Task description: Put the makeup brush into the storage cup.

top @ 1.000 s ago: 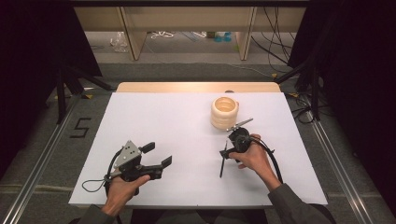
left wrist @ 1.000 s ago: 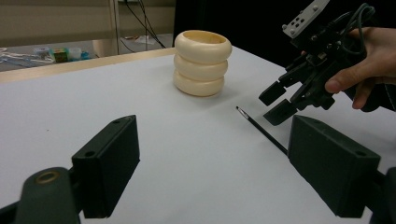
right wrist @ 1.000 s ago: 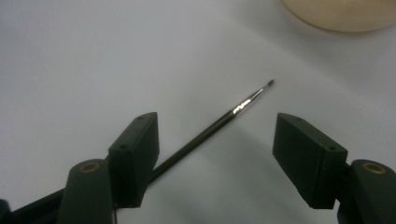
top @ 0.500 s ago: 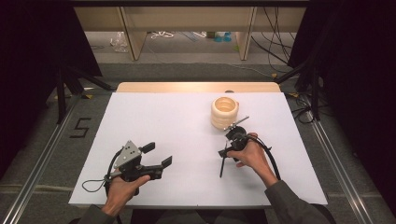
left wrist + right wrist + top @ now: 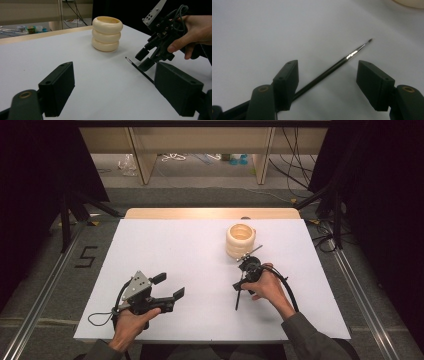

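Note:
A thin black paintbrush (image 5: 237, 301) lies flat on the white table (image 5: 175, 245), its bristle tip toward a cream ringed holder (image 5: 240, 240). My right gripper (image 5: 241, 285) points down over the brush (image 5: 352, 53). Its jaws have just been closing; they straddle the handle and do not press on it. In the right gripper view the handle runs close beside the left jaw of this gripper (image 5: 327, 75). My left gripper (image 5: 171, 285) rests open at the near left, nothing between its jaws. In the left gripper view, the holder (image 5: 107, 33), brush (image 5: 136, 67) and right gripper (image 5: 144, 59) lie ahead of my left gripper (image 5: 115, 85).
The holder stands upright just beyond the right gripper. A wooden strip (image 5: 210, 213) borders the table's far edge. Cables (image 5: 295, 165) lie on the floor behind, and metal rails (image 5: 360, 290) run along both sides.
My right gripper has edged slightly to the left over the brush. The left gripper, the holder and the brush have not moved.

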`<state>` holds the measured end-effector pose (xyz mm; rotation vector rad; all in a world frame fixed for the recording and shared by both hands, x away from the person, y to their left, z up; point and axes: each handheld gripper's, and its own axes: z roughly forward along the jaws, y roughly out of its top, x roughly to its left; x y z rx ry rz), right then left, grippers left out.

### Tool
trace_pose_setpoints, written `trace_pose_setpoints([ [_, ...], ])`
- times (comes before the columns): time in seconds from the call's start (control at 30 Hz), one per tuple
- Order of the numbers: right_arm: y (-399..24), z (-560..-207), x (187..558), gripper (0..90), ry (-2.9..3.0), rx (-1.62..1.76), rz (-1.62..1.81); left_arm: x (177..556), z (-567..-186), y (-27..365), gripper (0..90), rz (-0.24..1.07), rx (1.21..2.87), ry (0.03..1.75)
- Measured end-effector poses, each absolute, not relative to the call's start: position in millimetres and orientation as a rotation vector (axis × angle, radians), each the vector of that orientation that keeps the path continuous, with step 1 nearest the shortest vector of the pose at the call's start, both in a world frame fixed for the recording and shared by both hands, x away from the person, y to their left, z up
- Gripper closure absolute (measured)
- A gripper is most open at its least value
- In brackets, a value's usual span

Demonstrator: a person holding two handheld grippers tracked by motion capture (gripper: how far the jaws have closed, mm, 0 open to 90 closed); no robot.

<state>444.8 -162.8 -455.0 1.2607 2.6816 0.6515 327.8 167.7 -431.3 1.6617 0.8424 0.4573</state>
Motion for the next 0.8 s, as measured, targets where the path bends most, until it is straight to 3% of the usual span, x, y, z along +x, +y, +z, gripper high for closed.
trace_pose_setpoints([
  [0.8,-158.7,-457.5,445.1,39.6,2.721,1.249,0.576,328.1,-430.9,168.3,16.5,0.459,1.660,0.837],
])
